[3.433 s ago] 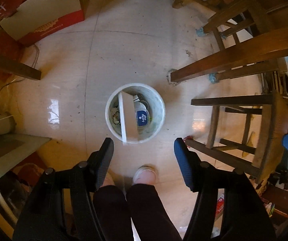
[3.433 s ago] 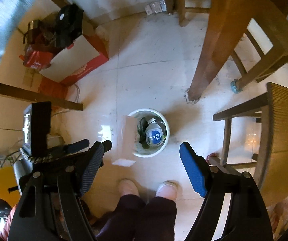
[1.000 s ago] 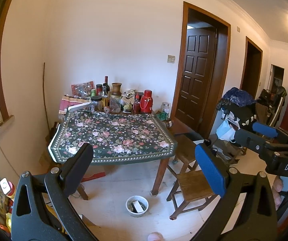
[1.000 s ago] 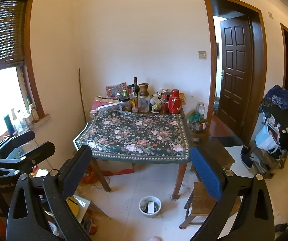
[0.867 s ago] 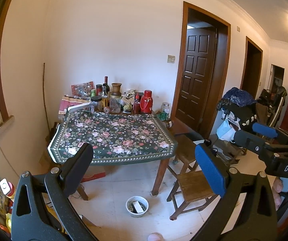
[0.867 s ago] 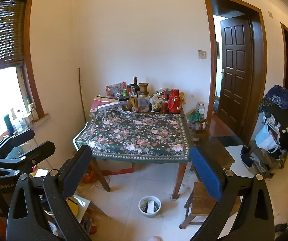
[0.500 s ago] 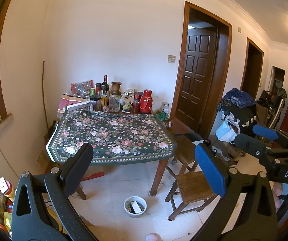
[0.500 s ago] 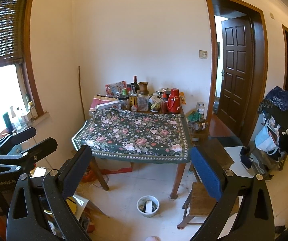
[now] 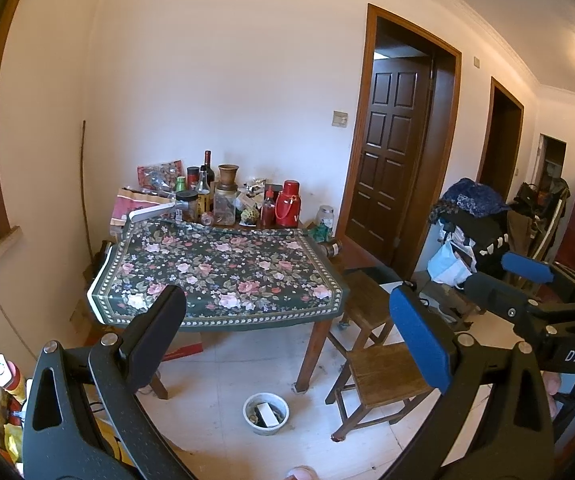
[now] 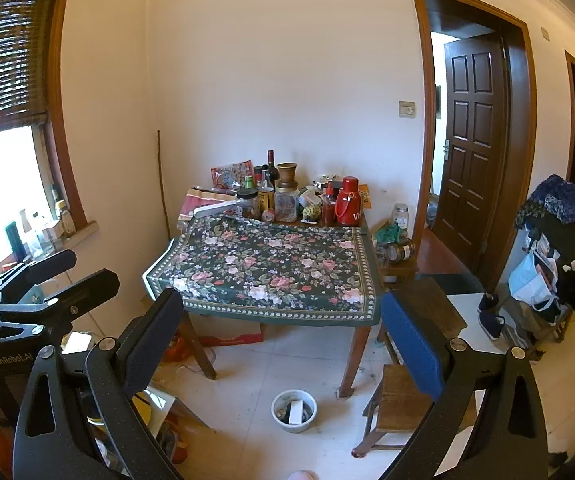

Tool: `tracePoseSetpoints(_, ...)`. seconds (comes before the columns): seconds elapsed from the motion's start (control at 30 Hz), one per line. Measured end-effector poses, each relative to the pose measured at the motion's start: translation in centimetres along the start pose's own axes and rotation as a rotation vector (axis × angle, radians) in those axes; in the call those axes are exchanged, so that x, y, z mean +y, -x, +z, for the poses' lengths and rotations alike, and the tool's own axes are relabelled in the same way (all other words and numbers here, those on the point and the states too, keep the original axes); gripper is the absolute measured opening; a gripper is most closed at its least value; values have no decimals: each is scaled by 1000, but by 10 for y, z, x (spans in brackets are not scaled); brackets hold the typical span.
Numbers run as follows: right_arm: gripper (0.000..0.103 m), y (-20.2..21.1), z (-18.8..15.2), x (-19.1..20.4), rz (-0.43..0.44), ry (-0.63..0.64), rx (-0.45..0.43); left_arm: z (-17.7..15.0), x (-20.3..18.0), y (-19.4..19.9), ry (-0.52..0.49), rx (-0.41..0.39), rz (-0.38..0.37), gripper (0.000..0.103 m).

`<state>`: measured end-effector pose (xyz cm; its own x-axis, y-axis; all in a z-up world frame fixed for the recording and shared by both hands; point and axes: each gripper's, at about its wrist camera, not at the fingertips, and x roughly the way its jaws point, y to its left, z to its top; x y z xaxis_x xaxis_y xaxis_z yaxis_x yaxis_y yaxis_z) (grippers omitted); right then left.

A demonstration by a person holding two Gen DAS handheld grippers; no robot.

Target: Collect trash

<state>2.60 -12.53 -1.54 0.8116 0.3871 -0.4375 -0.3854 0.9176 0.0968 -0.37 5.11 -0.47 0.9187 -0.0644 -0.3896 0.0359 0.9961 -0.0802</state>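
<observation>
Left gripper (image 9: 287, 332) and right gripper (image 10: 283, 336) are both held level with jaws spread wide and nothing between the fingers, facing a table (image 9: 215, 268) with a floral cloth. Trash bin (image 9: 265, 413), a white bucket on the tile floor just beside the table's near right leg and a wooden stool (image 9: 383, 372), holds a white box and other scraps. Bottles and a red flask (image 9: 287, 209) crowd the table's far edge.

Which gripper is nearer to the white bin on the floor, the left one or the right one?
Neither clearly. The white bin lies low between the open left gripper fingers, slightly left of centre; for the open right gripper it sits almost centred. Both are held high, well back.
</observation>
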Motion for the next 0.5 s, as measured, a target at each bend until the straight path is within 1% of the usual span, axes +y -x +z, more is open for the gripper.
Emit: tracePoseSetpoints(0.5, 99, -2, 5, -1, 5, 7, 0, 0, 2, -1, 7, 4, -3, 102)
